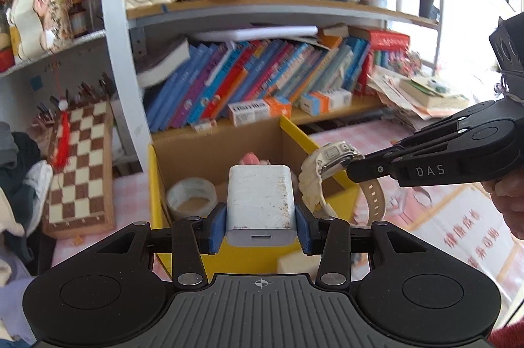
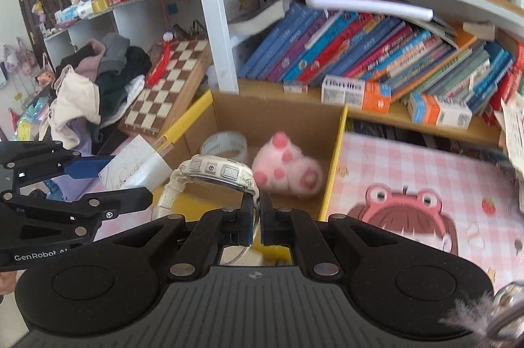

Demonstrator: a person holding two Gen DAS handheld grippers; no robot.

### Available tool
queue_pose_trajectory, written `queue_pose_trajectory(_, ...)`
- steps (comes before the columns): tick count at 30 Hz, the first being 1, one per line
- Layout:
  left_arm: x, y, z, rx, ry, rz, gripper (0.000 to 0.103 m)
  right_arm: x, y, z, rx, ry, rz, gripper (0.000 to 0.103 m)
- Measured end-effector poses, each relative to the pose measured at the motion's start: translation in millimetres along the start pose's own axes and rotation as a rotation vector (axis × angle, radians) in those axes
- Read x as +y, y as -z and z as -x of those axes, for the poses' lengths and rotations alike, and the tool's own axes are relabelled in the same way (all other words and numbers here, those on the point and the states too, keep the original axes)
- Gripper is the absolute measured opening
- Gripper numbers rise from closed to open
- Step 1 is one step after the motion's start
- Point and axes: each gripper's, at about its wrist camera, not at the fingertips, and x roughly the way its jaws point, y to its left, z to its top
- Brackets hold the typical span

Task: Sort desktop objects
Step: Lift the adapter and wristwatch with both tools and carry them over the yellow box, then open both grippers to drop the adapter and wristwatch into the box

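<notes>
The white charger block (image 1: 260, 203) sits clamped between the blue pads of the left gripper (image 1: 260, 226), its port end facing the camera, held above the near edge of the open cardboard box (image 1: 209, 148). The block looks hard, smooth and fairly light; its flat sides give the pads good purchase, and the jaws, set narrow around its width, grip it squarely. Its scuffed shell should stand a short drop, so letting go low over the box ought to be safe.

Just to its right, the white wristwatch (image 2: 213, 171) hangs from the right gripper (image 2: 257, 226), whose jaws are pinched nearly closed on the edge of the case near the strap. The watch is a lopsided load: a stiff case with a limp rubber strap (image 1: 371, 200) dangling below, likely to swing. The hold at the case edge is slim, so I judge it could slip if jolted; the thick part of the case would be a surer place to hold.

Both things hover over the box, which already holds a roll of tape (image 1: 191, 199) at the left and a pink plush toy (image 2: 286, 171) farther right. The box stands on a counter covered with a pink checked cloth (image 2: 409, 171), with a bookshelf (image 1: 262, 4) behind and a chessboard (image 1: 80, 171) leaning at far left.
</notes>
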Motion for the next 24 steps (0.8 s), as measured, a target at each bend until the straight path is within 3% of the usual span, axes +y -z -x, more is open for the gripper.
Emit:
queue_pose_trajectory(6, 14, -23, -14, -0.029, -0.047, 0.005, 0.042, -10, -31, -17, -0.050, 0.010, 0.040, 0.004)
queue_pose_trajectory(10, 21, -32, -31, -0.015, -0.075, -0.009, 0.042, -13, -43, -37, -0.037, 0.010, 0.091, 0.004)
queue_pose_trajectory(18, 28, -23, -77, 0.098, -0.096, -0.034, 0.042, -10, -38, -86, 0.056, 0.014, 0.269, 0.004)
queue_pose_trajectory(24, 23, -11, -102, 0.175, -0.089, -0.079, 0.042, -2, -26, -114, 0.126, -0.031, 0.385, 0.004)
